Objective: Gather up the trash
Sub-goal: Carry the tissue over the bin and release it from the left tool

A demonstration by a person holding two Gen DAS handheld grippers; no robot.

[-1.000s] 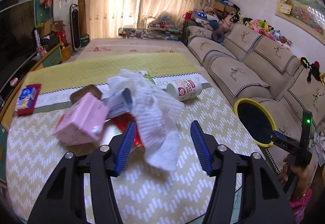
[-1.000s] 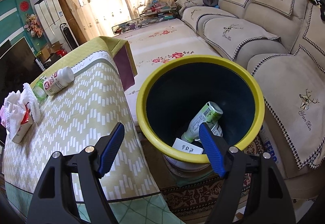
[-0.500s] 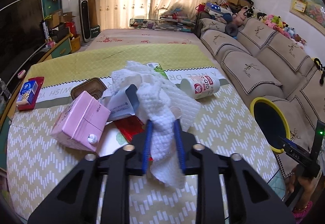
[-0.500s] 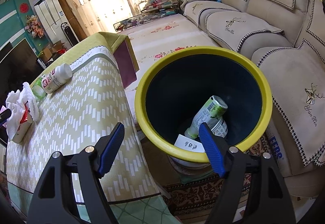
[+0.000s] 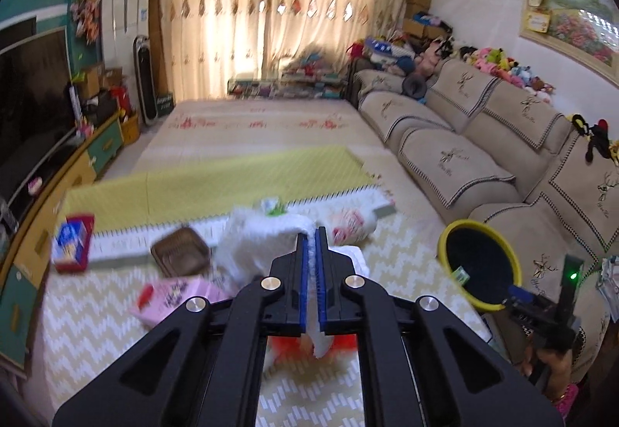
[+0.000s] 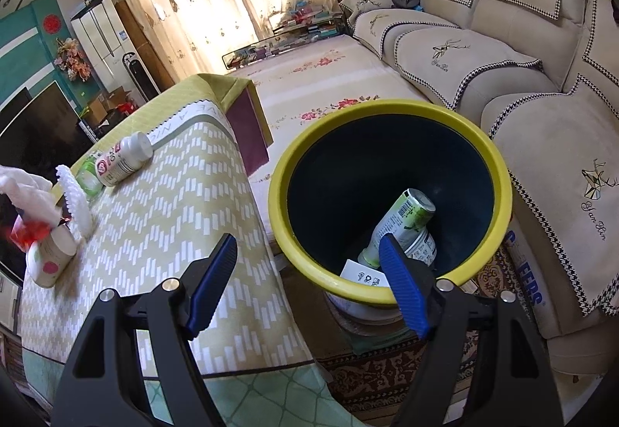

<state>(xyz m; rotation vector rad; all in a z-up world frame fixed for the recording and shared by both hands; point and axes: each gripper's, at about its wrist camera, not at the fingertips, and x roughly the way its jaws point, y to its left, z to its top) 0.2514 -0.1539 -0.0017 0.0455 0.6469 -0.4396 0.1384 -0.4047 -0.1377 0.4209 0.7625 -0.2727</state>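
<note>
1. We saw the left gripper (image 5: pixel 312 233) with its fingers (image 5: pixel 303 280) clamped narrow on the white paper towel (image 5: pixel 263 237); a tail of it hung out below the fingers.
2. The towel sat above the surface (image 5: pixel 406 264), left of the yellow-rimmed bin (image 5: pixel 499 253), which stood off the surface's right edge.
3. We judged the towel light, soft and crumpled: it drapes, will not slip easily, but loose folds can snag neighbours. A pinch on the bunched middle looked right, and that is where the fingers held.
4. A red wrapper (image 5: pixel 286 344) showed under the fingers; we could not tell whether it was caught with the towel.
5. Left of the bin on the surface: a white bottle (image 5: pixel 352 226) on its side, a brown tin (image 5: pixel 180 251) and a pink carton (image 5: pixel 178 297), farther out.
6. The right gripper (image 6: pixel 309 280) hovered at the bin's near rim, fingers wide, nothing between them. A green can (image 6: pixel 406 222) and a paper slip (image 6: pixel 365 274) lay inside the bin.
7. Versus a second earlier: left fingers went from wide around the towel to shut on it, and the view rose and blurred, the towel coming up off the pile. The right gripper and bin view hardly changed.
</note>
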